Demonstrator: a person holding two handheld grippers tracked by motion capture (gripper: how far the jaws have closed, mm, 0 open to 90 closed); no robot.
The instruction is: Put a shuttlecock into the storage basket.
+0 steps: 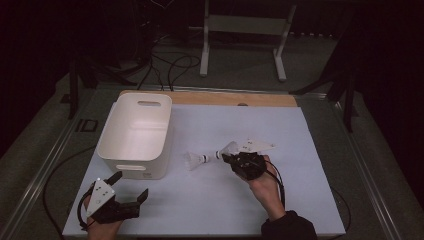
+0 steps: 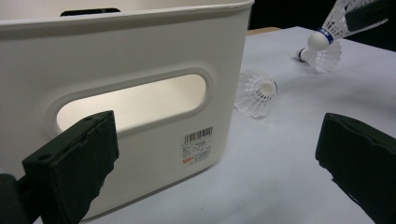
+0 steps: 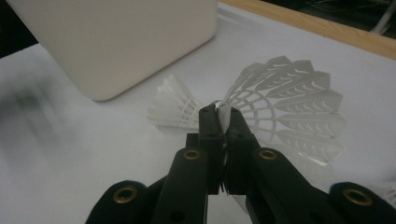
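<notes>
Our right gripper (image 3: 223, 122) pinches a shuttlecock (image 3: 289, 109) by its skirt above the table's (image 1: 300, 200) middle, the white bin (image 1: 136, 134) off to its left by the left edge, nearer our spread, empty left gripper (image 1: 129, 186)

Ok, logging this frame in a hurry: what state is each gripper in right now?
Left gripper: open, holding nothing, beside the white bin.
Right gripper: closed on a shuttlecock by its skirt.
</notes>
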